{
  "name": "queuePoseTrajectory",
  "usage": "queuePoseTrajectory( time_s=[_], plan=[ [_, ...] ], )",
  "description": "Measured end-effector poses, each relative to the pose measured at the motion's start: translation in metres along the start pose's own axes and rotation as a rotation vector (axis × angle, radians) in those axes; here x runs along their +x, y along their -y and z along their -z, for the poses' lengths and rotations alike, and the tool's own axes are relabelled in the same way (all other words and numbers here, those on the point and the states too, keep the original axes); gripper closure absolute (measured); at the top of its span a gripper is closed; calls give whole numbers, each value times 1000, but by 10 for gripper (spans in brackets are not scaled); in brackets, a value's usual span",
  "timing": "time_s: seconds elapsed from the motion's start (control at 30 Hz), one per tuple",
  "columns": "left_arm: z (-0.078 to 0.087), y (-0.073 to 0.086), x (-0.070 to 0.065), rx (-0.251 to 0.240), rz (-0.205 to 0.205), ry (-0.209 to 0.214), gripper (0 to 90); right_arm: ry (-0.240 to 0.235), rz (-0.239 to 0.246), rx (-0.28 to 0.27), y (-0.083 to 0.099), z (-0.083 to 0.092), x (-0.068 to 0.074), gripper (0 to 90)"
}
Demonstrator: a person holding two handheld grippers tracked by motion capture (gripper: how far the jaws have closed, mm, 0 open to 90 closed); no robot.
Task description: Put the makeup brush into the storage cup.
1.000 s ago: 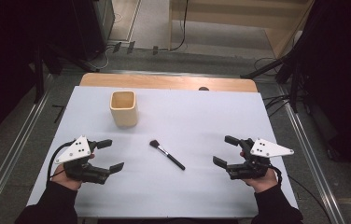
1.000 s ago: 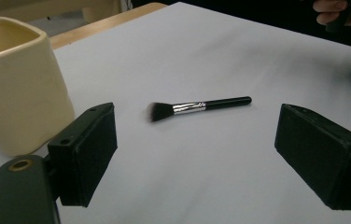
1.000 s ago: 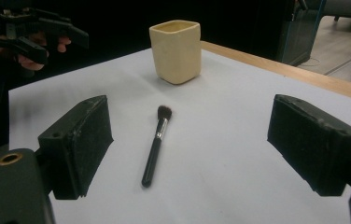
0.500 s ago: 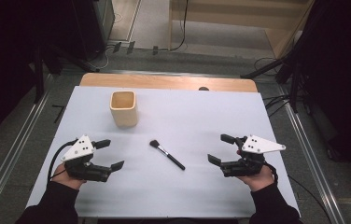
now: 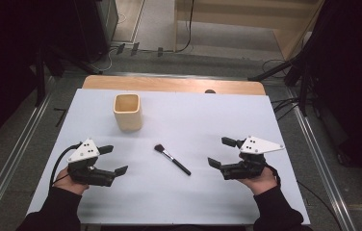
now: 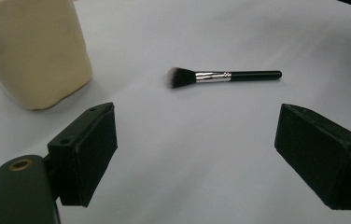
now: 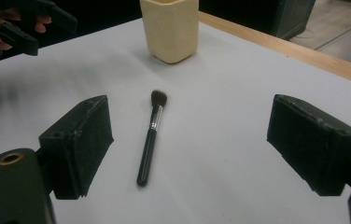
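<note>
The brush (image 5: pixel 172 159) lies flat mid-worktop (image 5: pixel 265 110), near the cup (image 5: pixel 128 112), free for a side grab. The right gripper (image 5: pixel 223 153) faces its handle, wide open, empty; the left gripper (image 5: pixel 112 160), equally open, holds nothing.

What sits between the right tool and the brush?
Nothing visible. Bare white table lies between the open right tool and the brush; the cup stands farther back, off that line.

High view: looking down from above the table's (image 5: pixel 265 115) near side, far off.
Gripper views: looking low along the tabletop, close.
Shared: all are showing the brush (image 5: pixel 172 159) (image 6: pixel 222 75) (image 7: pixel 151 135) and cup (image 5: pixel 128 112) (image 6: pixel 33 51) (image 7: pixel 170 28).
</note>
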State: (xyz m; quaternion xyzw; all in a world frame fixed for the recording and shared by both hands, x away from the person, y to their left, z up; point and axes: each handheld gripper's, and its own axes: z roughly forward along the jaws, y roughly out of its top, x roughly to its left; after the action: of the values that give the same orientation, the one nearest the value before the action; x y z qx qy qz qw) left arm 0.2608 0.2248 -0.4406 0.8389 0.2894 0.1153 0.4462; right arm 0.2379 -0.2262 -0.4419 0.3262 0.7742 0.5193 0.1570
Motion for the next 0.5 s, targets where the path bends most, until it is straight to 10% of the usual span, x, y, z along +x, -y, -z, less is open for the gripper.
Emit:
queuePoseTrajectory(
  time_s=[0.5],
  plan=[
    [-2,1,0,15,7,8,136,-2,-1,28,-8,-20,5,150]
  ],
)
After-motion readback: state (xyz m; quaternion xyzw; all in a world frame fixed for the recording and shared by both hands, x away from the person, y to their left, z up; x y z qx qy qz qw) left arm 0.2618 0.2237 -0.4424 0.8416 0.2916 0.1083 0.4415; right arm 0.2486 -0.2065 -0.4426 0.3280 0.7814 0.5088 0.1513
